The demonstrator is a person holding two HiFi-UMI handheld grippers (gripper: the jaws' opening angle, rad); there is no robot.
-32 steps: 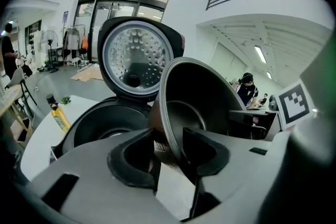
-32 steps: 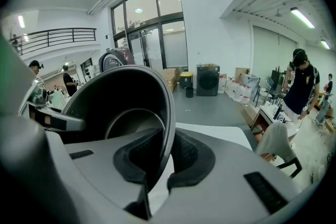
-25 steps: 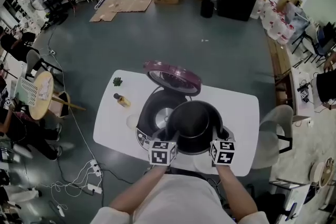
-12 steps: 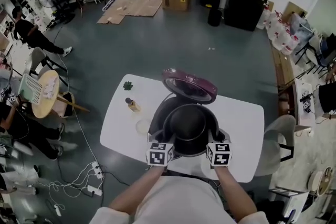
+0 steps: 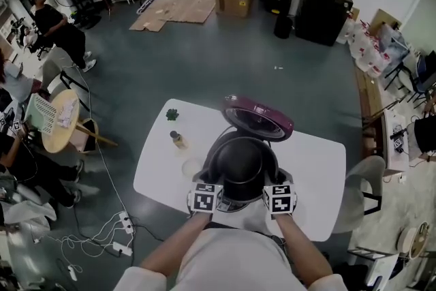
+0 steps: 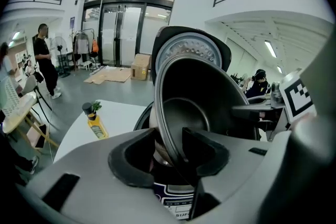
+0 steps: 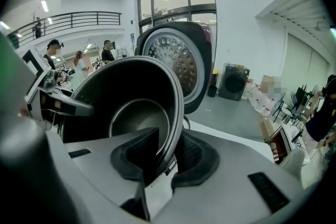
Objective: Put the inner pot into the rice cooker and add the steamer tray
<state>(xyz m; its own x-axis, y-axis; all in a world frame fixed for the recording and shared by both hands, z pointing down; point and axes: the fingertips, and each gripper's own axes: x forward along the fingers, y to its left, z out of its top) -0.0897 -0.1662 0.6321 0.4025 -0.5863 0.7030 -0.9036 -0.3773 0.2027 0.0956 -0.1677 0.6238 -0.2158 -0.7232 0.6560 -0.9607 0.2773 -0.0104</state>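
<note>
The black inner pot point(image 5: 240, 167) hangs tilted over the open rice cooker point(image 5: 212, 150), whose maroon lid point(image 5: 259, 118) stands up behind. My left gripper point(image 5: 212, 185) is shut on the pot's near-left rim point(image 6: 164, 113), one pad inside and one outside. My right gripper point(image 5: 271, 186) grips the near-right rim point(image 7: 177, 113); its jaws have just been opening, and the rim still sits pinched between the pads. The pot's base is over the cooker's opening point(image 6: 142, 118). In the right gripper view the lid's perforated inner plate point(image 7: 181, 65) shows past the pot.
The white table point(image 5: 320, 160) carries a small yellow bottle point(image 5: 178, 140), a green sprig point(image 5: 172, 114) and a pale round dish point(image 5: 191, 167) left of the cooker. A chair point(image 5: 364, 174) stands at the table's right end. People stand off to the left.
Both grippers have carried the pot leftwards, from the right of the cooker to right over its opening. The pot now covers the cooker's heating plate.
</note>
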